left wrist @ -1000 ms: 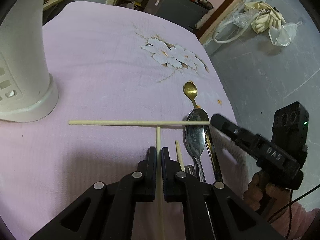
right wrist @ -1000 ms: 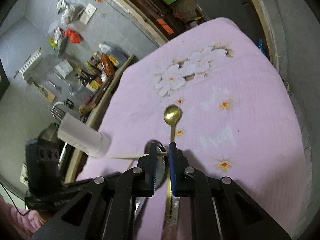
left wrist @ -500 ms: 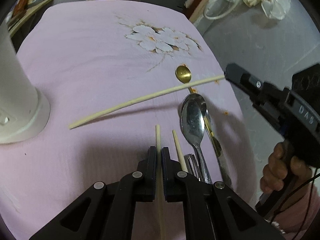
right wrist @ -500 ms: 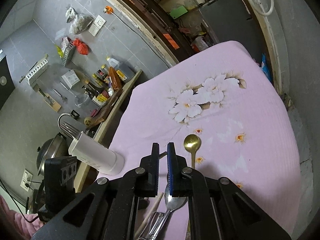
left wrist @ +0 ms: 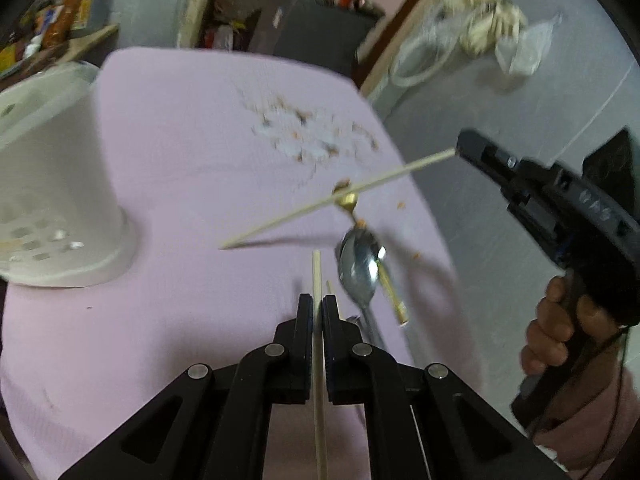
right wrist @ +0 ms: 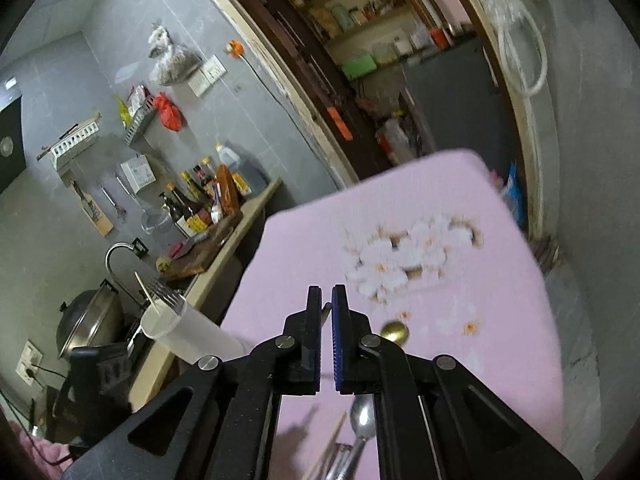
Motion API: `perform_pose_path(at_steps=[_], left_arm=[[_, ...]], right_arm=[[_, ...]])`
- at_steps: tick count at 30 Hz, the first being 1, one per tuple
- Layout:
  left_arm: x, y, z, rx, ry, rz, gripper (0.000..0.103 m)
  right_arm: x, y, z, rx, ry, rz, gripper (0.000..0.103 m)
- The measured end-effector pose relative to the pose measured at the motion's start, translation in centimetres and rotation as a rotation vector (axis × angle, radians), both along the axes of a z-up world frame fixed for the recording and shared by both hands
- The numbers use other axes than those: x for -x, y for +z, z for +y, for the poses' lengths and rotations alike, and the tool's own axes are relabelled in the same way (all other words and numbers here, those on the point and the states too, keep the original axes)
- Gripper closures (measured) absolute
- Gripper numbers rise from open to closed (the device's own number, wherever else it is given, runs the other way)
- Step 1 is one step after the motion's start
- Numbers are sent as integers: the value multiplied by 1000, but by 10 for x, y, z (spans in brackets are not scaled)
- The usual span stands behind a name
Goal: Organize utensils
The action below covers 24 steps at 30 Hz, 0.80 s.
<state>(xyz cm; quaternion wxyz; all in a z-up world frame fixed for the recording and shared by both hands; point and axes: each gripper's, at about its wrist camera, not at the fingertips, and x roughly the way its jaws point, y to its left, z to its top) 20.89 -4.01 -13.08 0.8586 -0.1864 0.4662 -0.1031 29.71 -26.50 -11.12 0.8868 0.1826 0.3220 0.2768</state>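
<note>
My left gripper (left wrist: 318,300) is shut on a pale chopstick (left wrist: 317,272) that runs straight out between its jaws, above the pink cloth (left wrist: 192,160). At the right of the left wrist view, my right gripper (left wrist: 460,148) pinches the end of a second, long chopstick (left wrist: 280,222). Its jaws are closing tighter on that end, and the stick slopes down-left, its far tip near the cloth. In the right wrist view the right gripper (right wrist: 326,304) shows only a sliver of stick between its jaws. A silver spoon (left wrist: 360,272), a gold spoon (left wrist: 347,200) and a third chopstick (left wrist: 331,290) lie on the cloth.
A white perforated utensil holder (left wrist: 60,184) stands at the left of the cloth; in the right wrist view the holder (right wrist: 188,336) has forks and a chopstick in it. The table's right edge drops to a grey floor (left wrist: 500,112). A kitchen counter (right wrist: 224,240) with bottles lies beyond.
The right gripper has lifted one end of the long chopstick off the cloth, tilting it up to the right. Both grippers have risen, and the holder now shows more fully at the left.
</note>
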Motion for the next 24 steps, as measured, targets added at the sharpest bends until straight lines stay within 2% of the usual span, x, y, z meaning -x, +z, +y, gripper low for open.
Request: perform_pose_path(at_steps=[6, 15, 18, 24], left_arm=[[19, 50, 35, 2, 122, -147, 98], [27, 123, 122, 15, 280, -341, 98], [28, 140, 149, 10, 313, -391, 98], [22, 160, 196, -48, 363, -479, 98]], right_arm=[[14, 47, 17, 73, -34, -92, 100], [46, 125, 46, 113, -84, -210, 100], [60, 161, 60, 123, -92, -269, 100], [79, 211, 88, 115, -71, -347, 100]])
